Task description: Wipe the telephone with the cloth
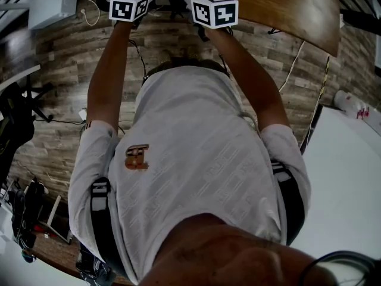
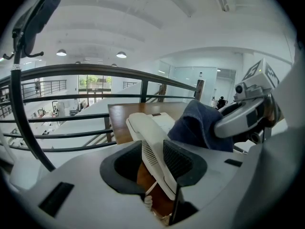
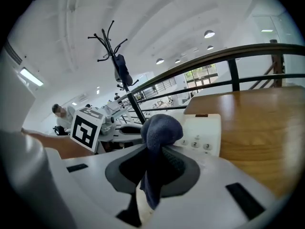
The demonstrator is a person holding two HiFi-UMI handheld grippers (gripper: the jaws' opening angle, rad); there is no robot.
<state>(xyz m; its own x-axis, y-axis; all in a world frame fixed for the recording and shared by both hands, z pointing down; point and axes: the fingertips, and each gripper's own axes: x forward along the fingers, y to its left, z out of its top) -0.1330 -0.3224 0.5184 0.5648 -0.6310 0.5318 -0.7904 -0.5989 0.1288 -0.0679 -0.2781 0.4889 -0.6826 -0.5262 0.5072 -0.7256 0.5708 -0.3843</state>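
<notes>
left tongs [image 2: 153,160] closed on white plastic telephone handset [image 2: 142,127] | right tongs [image 3: 152,168] clamp dark blue cloth [image 3: 161,130] beside it | white telephone base [image 3: 204,130] on brown wooden bench [image 3: 262,123]

Bright overhead light, fisheye-warped edges.

A dark metal railing [image 2: 95,71] curves just behind the wooden table [image 3: 267,123] under a white vaulted ceiling [image 2: 181,23] dotted with round lamps [image 2: 121,55], and daylight shows through windows [image 2: 88,83] far beyond the table's back edge. A black coat stand [image 3: 116,56] rises to the left of the table by the railing. Grey wood-plank floor [image 1: 65,82] spreads below the table, where a white box [image 1: 52,3] sits off its left end with a cable [image 1: 89,14] looping beside it.
</notes>
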